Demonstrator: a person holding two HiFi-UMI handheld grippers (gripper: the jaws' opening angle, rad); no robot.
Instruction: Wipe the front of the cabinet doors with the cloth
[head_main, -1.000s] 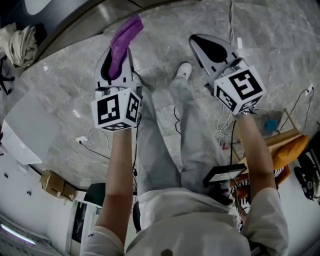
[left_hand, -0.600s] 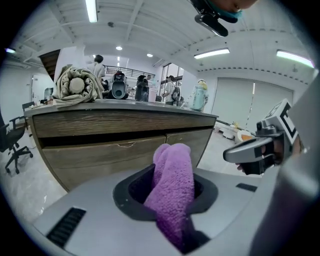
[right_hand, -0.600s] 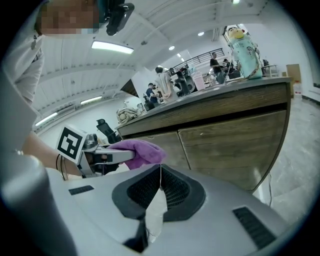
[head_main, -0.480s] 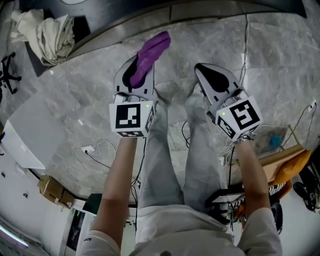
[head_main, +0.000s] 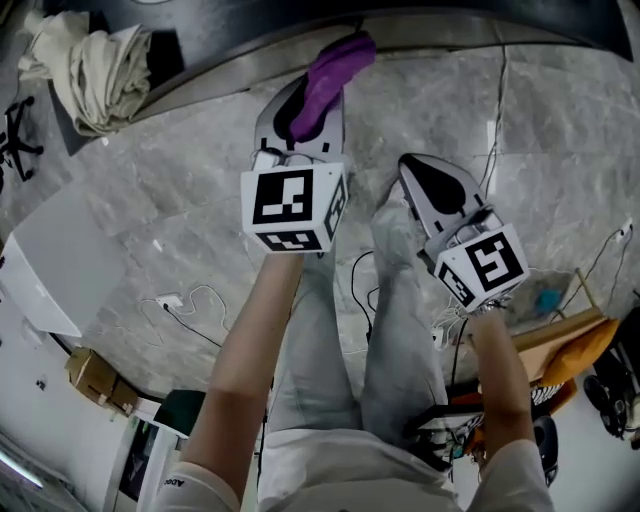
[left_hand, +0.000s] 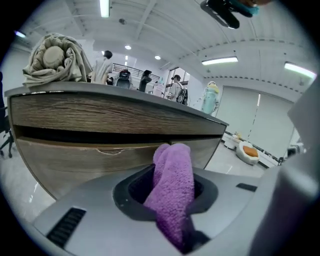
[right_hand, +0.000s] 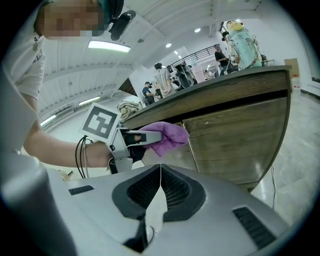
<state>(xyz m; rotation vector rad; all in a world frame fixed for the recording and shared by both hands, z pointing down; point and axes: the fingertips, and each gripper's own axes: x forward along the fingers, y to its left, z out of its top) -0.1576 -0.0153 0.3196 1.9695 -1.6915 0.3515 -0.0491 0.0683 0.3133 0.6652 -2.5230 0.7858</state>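
1. Purple terry cloth (left_hand: 172, 192) is pinched lengthwise between the jaws of my left gripper (head_main: 303, 108), and its free end sticks out well past the jaw tips
2. In the left gripper view, the wood-grain door front (left_hand: 85, 157) of the cabinet (right_hand: 235, 135) fills the space just behind the cloth, with a dark gap above it under the countertop (left_hand: 115, 92)
3. From the right gripper view I see the cloth's tip high on the cabinet, right by the vertical seam (right_hand: 189, 145) between two doors; whether it presses on the wood or stops just short, I cannot tell
4. My right gripper (right_hand: 160, 182) has its jaws pressed together with nothing between them
5. In the head view it sits to the right of the left one and further back from the cabinet, its marker cube (head_main: 485, 265) facing up towards me
6. The left gripper's marker cube (head_main: 293, 205) is nearer the cabinet, with the forearm stretched out behind it
7. A crumpled beige fabric bundle (left_hand: 55, 57) rests on the countertop, well to the left of the cloth
8. Below both grippers is a grey marble floor (head_main: 150, 220), with thin cables (head_main: 195, 300) lying loose on it
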